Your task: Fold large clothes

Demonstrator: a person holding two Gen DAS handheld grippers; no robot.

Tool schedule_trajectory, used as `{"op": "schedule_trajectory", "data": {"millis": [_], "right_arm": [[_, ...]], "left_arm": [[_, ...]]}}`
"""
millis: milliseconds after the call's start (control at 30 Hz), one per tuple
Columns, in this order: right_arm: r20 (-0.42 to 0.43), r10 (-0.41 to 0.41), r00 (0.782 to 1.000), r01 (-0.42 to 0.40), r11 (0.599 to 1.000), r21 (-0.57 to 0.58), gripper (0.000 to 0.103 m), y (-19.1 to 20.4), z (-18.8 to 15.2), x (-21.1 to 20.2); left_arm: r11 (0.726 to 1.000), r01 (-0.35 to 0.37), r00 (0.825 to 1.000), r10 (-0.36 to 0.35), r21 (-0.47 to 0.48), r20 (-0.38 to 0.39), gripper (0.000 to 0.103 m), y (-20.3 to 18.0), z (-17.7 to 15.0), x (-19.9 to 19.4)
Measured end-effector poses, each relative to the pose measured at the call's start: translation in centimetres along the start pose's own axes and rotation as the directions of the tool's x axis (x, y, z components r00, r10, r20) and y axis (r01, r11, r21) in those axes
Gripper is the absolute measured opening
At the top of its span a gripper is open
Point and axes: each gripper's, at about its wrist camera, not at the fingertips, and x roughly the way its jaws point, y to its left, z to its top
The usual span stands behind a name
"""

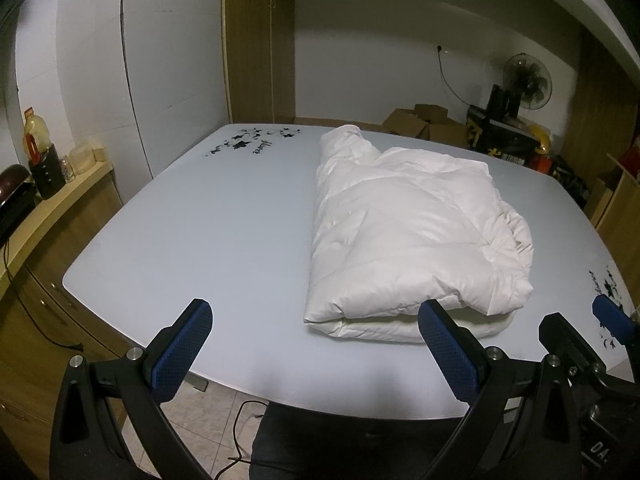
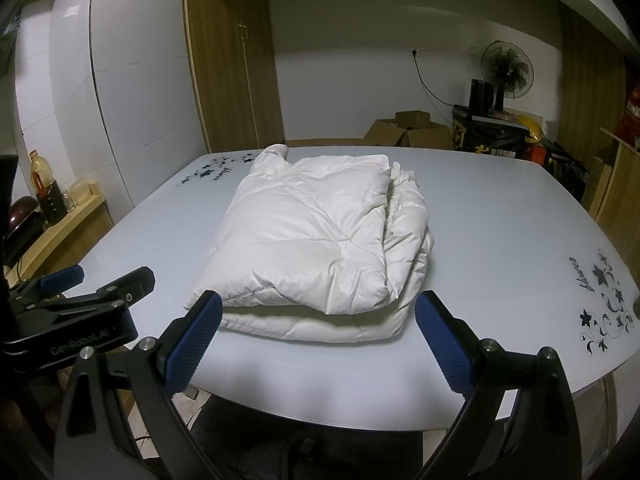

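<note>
Lying folded into a thick bundle, the white padded garment (image 2: 316, 240) rests on the pale glass table (image 2: 500, 240), its near folded edge just beyond the fingertips of both grippers. The right gripper (image 2: 319, 312) hovers at the table's near edge with its blue-padded fingers (image 2: 192, 344) spread wide and grasping nothing; the bundle sits ahead, centred between them. The left gripper (image 1: 315, 320) is likewise released, fingers far apart and empty; the garment (image 1: 404, 240) lies ahead toward its right finger (image 1: 448, 352), which overlaps the bundle's near corner in the view. Black flower prints (image 2: 604, 304) mark the tabletop beyond the right finger of the right gripper.
</note>
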Motion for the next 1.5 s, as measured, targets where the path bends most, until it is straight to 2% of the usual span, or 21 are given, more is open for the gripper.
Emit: {"op": "schedule_trajectory", "data": {"millis": [1500], "right_arm": [[-0.012, -0.007, 1.0, 0.007, 1.0, 0.009, 0.097, -0.54, 0.04, 0.23]], "left_arm": [[1.0, -0.006, 1.0, 0.006, 0.004, 0.0, 0.103, -0.05, -0.08, -0.16]]}}
